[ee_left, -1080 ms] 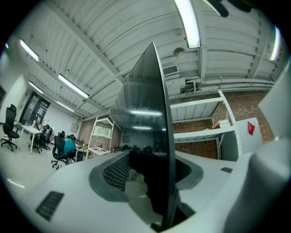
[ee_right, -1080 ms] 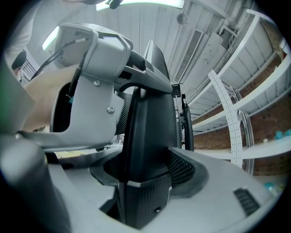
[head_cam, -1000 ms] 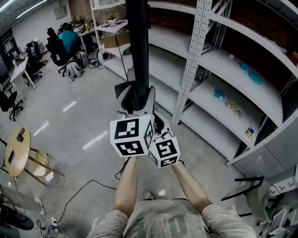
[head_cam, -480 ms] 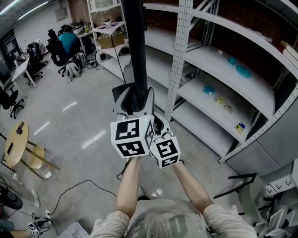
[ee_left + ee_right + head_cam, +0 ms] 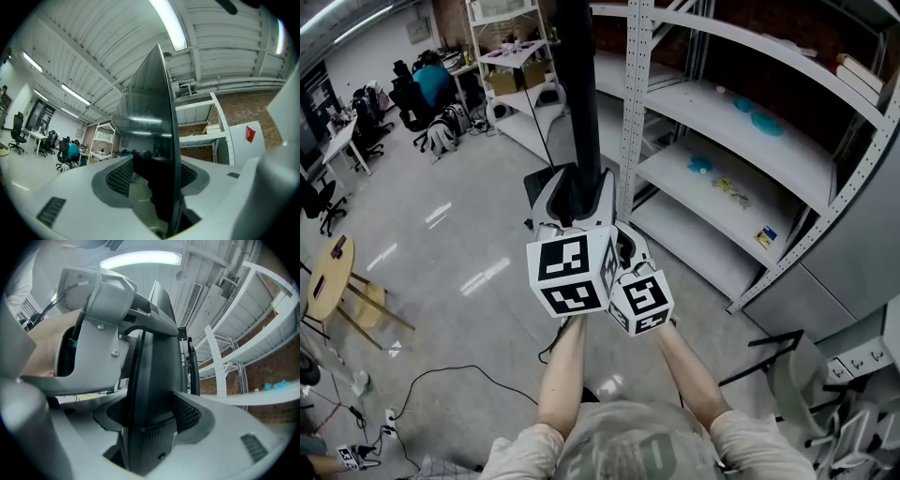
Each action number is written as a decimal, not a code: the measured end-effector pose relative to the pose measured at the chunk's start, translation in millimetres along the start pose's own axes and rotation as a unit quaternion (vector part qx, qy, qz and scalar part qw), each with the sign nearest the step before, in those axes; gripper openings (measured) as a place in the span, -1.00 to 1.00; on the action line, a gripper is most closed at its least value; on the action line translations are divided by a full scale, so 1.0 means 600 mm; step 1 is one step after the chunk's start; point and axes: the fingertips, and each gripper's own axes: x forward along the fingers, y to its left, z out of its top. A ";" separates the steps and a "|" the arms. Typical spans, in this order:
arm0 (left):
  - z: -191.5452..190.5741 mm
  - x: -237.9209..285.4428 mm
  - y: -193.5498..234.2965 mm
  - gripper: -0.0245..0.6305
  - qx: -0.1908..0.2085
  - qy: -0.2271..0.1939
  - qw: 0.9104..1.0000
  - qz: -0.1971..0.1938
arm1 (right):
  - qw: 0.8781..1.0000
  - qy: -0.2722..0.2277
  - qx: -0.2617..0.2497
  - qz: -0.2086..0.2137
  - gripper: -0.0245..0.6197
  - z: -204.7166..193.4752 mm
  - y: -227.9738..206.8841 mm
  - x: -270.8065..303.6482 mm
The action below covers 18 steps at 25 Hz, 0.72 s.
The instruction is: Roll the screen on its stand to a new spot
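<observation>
Shelving [image 5: 741, 159] has slid nearer my right gripper [image 5: 150, 423]; it and the left gripper [image 5: 154, 187] pinch the screen [image 5: 578, 84] by its edge, a sensible hold, I judge, on something stiff, top-heavy and fragile.

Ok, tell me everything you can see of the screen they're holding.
The screen is a tall, thin black panel standing upright, seen edge-on from the head view, close beside the grey shelving. Its glossy face mirrors the ceiling lights, and its back looks like dark textured plastic. The left gripper and right gripper both clamp its near edge. Its stand and wheels are out of sight.
</observation>
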 end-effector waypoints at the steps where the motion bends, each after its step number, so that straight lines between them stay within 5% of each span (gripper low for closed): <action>1: 0.001 -0.007 -0.015 -0.17 0.000 0.000 1.000 -0.001 | 1.000 0.000 -0.001 0.000 -0.10 0.004 -0.002 -0.016; 18: -0.004 -0.086 -0.178 -0.16 0.014 0.020 0.999 -0.037 | 0.999 0.026 -0.006 -0.032 -0.10 0.027 -0.021 -0.190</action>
